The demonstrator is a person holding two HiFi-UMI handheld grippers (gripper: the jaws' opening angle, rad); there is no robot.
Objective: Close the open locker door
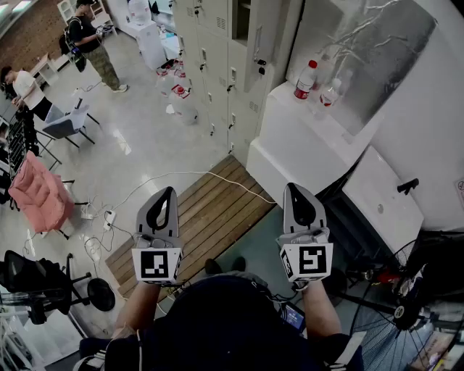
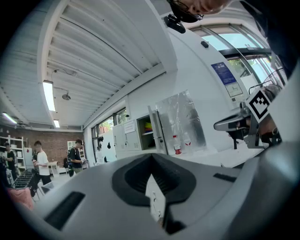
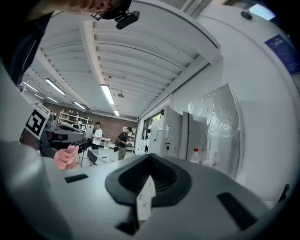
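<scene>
A row of grey lockers (image 1: pixel 217 65) stands at the far side of the room. One upper door (image 1: pixel 259 40) hangs open and shows a dark compartment (image 1: pixel 241 18). In the left gripper view that open compartment (image 2: pixel 145 130) holds something yellow, with its door (image 2: pixel 155 127) swung out. My left gripper (image 1: pixel 165 194) and right gripper (image 1: pixel 293 190) are held in front of my chest, well short of the lockers. Both are shut and hold nothing. The jaws also meet in the left gripper view (image 2: pixel 152 187) and the right gripper view (image 3: pixel 146 190).
A white counter (image 1: pixel 304 138) with two bottles (image 1: pixel 305 80) stands right of the lockers. A wooden platform (image 1: pixel 210 210) lies on the floor ahead. Water jugs (image 1: pixel 177 90), two people (image 1: pixel 90 36), a pink-draped chair (image 1: pixel 40 190) and a bicycle wheel (image 1: pixel 406 333) surround me.
</scene>
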